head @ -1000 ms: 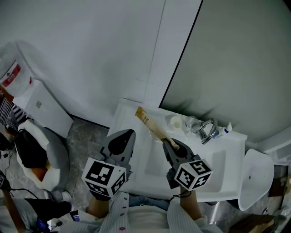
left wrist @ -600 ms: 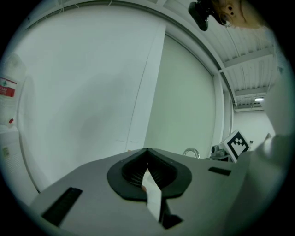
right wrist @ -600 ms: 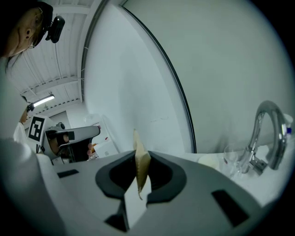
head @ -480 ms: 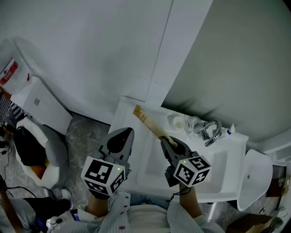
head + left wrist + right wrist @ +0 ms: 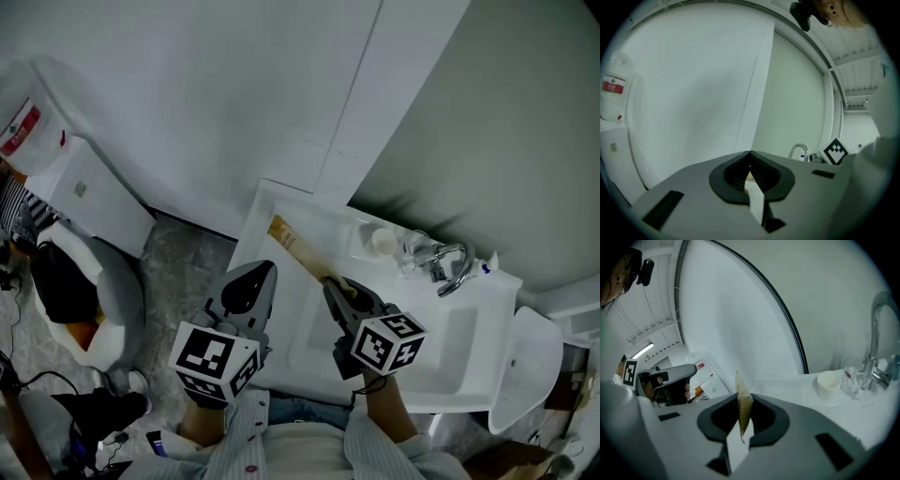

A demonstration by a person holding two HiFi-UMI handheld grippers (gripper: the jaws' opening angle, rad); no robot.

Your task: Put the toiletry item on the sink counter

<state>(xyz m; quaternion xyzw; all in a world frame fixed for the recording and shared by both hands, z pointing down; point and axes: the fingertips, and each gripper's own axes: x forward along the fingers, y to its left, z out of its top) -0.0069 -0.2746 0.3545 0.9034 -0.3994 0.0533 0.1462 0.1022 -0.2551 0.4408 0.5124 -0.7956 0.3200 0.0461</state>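
Observation:
The toiletry item is a long tan paper packet (image 5: 296, 250). My right gripper (image 5: 335, 285) is shut on its near end. The packet slants away to the upper left, over the left part of the white sink counter (image 5: 255, 221); whether its far end touches the counter I cannot tell. In the right gripper view the packet (image 5: 742, 405) stands edge-on between the pads of that gripper (image 5: 739, 398). My left gripper (image 5: 264, 270) hangs at the counter's front left, shut with nothing in it; in the left gripper view its jaws (image 5: 749, 154) meet at the tips.
A chrome faucet (image 5: 452, 263), a white cup (image 5: 382, 242) and a clear glass (image 5: 413, 248) stand at the back of the basin. A toilet tank (image 5: 92, 204) and a bag-lined bin (image 5: 67, 302) are on the left. A white seat-like object (image 5: 532, 358) is on the right.
Both grippers have come down toward the sink, the right one carrying the packet. The packet's far end now lies lower, over the counter's left part.

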